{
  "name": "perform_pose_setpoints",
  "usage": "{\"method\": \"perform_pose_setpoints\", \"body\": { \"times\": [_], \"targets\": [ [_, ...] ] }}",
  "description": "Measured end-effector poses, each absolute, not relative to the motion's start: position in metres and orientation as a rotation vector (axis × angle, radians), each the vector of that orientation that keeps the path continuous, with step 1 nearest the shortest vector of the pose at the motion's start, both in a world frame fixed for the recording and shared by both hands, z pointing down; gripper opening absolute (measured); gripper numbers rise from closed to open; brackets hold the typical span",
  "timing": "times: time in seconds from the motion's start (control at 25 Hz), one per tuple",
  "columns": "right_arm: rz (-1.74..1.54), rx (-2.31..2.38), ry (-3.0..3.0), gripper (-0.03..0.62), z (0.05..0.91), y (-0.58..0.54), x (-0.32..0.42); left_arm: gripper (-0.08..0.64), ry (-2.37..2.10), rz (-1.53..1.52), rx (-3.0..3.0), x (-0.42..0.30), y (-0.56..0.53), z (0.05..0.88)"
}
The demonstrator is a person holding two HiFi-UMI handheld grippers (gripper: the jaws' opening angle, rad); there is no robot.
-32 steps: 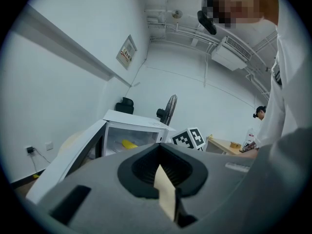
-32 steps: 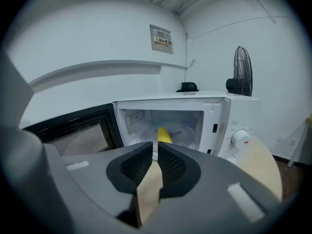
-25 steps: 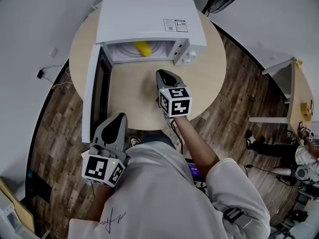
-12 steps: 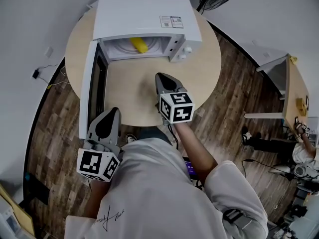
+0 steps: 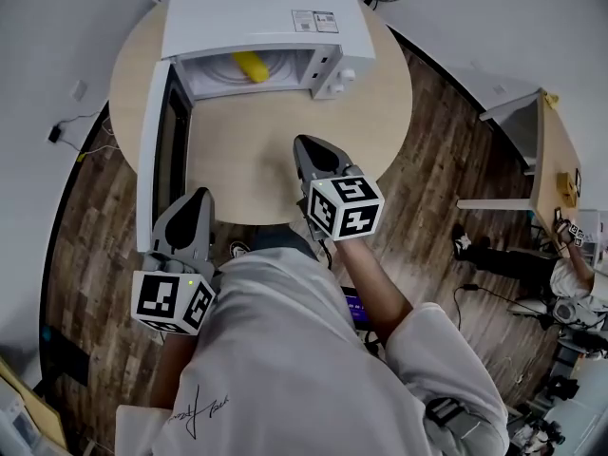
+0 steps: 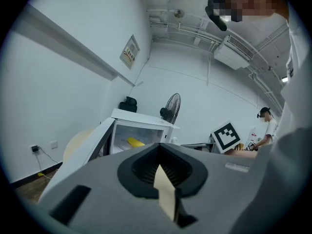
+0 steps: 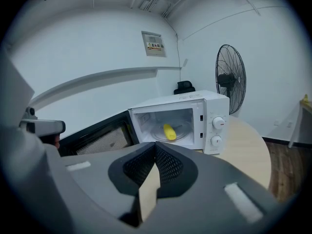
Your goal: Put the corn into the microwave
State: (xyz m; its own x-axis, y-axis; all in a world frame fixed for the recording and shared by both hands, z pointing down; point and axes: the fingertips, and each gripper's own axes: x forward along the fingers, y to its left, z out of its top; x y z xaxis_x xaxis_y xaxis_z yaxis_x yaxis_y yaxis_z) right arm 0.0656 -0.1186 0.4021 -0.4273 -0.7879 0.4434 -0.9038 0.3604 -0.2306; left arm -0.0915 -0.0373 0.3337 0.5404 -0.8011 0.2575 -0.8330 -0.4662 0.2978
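Peeking from the microwave, the corn is partly hidden; left gripper and right gripper jaws are clenched empty.

The head view looks steeply down on the round table, while both gripper views look nearly level, from farther back, toward the shared open microwave mid-frame.
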Motion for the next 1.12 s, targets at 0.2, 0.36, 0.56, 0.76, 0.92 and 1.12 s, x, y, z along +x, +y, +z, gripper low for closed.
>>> {"method": "perform_pose_setpoints", "body": {
  "times": [0.2, 0.36, 0.56, 0.76, 0.92, 1.12],
  "targets": [
    [0.655, 1.497, -2.379, 0.011, 0.399, -0.106, 0.073, -0.011, -1.38, 0.117, 2.37, -0.098, -0.038, 0.339],
    [0.663, 1.486, -2.391, 0.011, 0.396, -0.09, 0.078, -0.011, -1.403, 0.127, 2.351, -0.101, -0.034, 0.345],
    [0.648, 1.468, -2.384, 0.011, 0.392, -0.07, 0.087, -0.012, -1.429, 0.173, 2.309, -0.103, -0.031, 0.356],
    [0.657, 1.487, -2.388, 0.011, 0.384, -0.062, 0.1, -0.012, -1.442, 0.207, 2.287, -0.101, -0.032, 0.36],
    [0.66, 1.505, -2.4, 0.011, 0.377, -0.061, 0.109, -0.012, -1.444, 0.246, 2.272, -0.101, -0.03, 0.363],
    [0.678, 1.488, -2.417, 0.011, 0.374, -0.06, 0.11, -0.012, -1.46, 0.257, 2.242, -0.105, -0.03, 0.367]
  ]
}}
